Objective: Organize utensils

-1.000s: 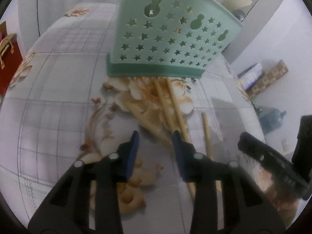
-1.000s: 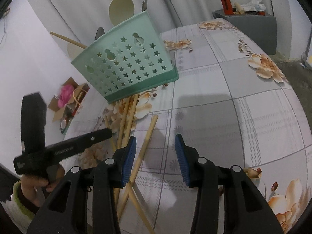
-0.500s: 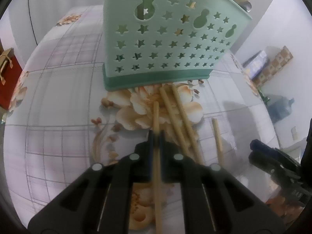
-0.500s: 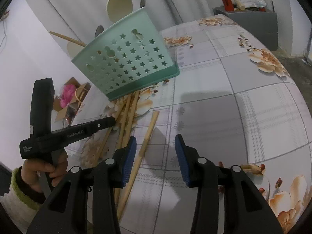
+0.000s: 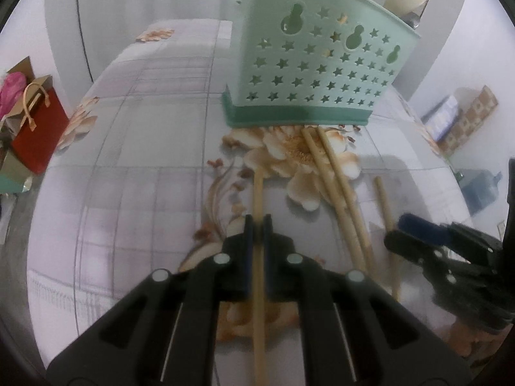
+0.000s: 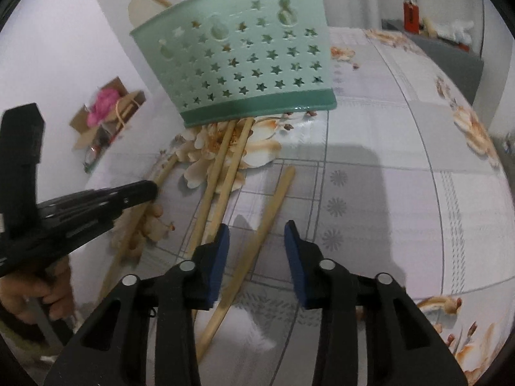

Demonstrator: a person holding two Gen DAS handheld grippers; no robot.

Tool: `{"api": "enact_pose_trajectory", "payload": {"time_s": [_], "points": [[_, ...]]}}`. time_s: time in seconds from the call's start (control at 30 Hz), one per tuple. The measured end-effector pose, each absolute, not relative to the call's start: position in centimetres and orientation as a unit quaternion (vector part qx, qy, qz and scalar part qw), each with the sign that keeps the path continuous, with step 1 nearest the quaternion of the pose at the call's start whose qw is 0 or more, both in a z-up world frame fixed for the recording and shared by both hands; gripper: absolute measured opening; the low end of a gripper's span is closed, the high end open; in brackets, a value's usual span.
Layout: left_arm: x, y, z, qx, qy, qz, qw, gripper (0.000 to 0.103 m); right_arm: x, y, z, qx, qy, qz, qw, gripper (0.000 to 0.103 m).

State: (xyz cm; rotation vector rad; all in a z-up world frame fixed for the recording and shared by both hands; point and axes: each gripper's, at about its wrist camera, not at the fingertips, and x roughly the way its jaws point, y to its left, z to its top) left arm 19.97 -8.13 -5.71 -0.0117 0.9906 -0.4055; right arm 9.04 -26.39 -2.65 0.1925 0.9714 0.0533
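Note:
My left gripper point(image 5: 257, 225) is shut on a wooden chopstick point(image 5: 258, 199) that points toward the green star-holed utensil basket point(image 5: 322, 74). Two chopsticks point(image 5: 334, 180) lie side by side on the flowered tablecloth, their far ends at the basket's base, and a third point(image 5: 384, 206) lies to their right. My right gripper point(image 6: 257, 241) is open and hovers over that single chopstick point(image 6: 257, 234), which runs between its fingers. The basket point(image 6: 244, 64) holds spoons and sticks. The left gripper point(image 6: 141, 191) shows at the left of the right wrist view.
The table point(image 6: 402, 167) has a grey checked cloth with flower prints. A red gift bag point(image 5: 35, 128) stands off the table's left side. A grey cabinet point(image 6: 450, 51) with a red bottle stands beyond the far right corner. A water jug point(image 5: 479, 186) is on the floor.
My left gripper closed on a chopstick and lifted it, pulling back from the basket. My right gripper moved down and left, now straddling the single chopstick.

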Motion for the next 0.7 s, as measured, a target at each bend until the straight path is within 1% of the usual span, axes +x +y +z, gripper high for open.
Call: {"api": "enact_pose_trajectory", "payload": {"time_s": [0.03, 0.07, 0.1, 0.13, 0.3, 0.33, 0.37, 0.43, 0.6, 0.7], "points": [[19.7, -8.0, -5.7, -0.008, 0.470, -0.191, 0.862, 0.004, 9.2, -26.1, -2.7, 0.080, 0.466, 0.025, 0.881, 0.028], [19.6, -7.8, -5.8, -0.010, 0.469, -0.190, 0.862, 0.004, 9.3, -25.9, -2.7, 0.065, 0.466, 0.022, 0.882, 0.023], [19.4, -7.7, -5.7, -0.013, 0.468, -0.187, 0.863, 0.004, 9.3, -25.8, -2.7, 0.056, 0.466, 0.018, 0.883, 0.015], [19.2, -7.5, -5.7, -0.017, 0.467, -0.184, 0.865, 0.004, 9.4, -25.7, -2.8, 0.046, 0.466, 0.014, 0.884, 0.014], [18.7, -7.9, -5.7, -0.023, 0.473, -0.174, 0.863, 0.004, 9.0, -26.7, -2.6, 0.037, 0.467, 0.005, 0.883, 0.008], [18.5, -7.9, -5.7, -0.020, 0.475, -0.174, 0.863, 0.007, 8.7, -27.1, -2.6, 0.038, 0.468, 0.001, 0.883, 0.008], [18.4, -8.0, -5.6, -0.016, 0.475, -0.178, 0.862, 0.014, 8.6, -27.5, -2.6, 0.042, 0.468, 0.001, 0.883, 0.007], [18.3, -8.2, -5.4, 0.000, 0.473, -0.178, 0.863, 0.023, 8.2, -28.1, -2.6, 0.052, 0.468, 0.004, 0.882, 0.007], [17.9, -9.2, -5.4, 0.051, 0.462, -0.171, 0.869, 0.024, 8.0, -28.1, -2.6, 0.055, 0.468, 0.003, 0.882, 0.007], [17.9, -9.4, -5.4, 0.062, 0.460, -0.168, 0.870, 0.024, 8.0, -28.1, -2.6, 0.056, 0.468, 0.005, 0.882, 0.007]]}}
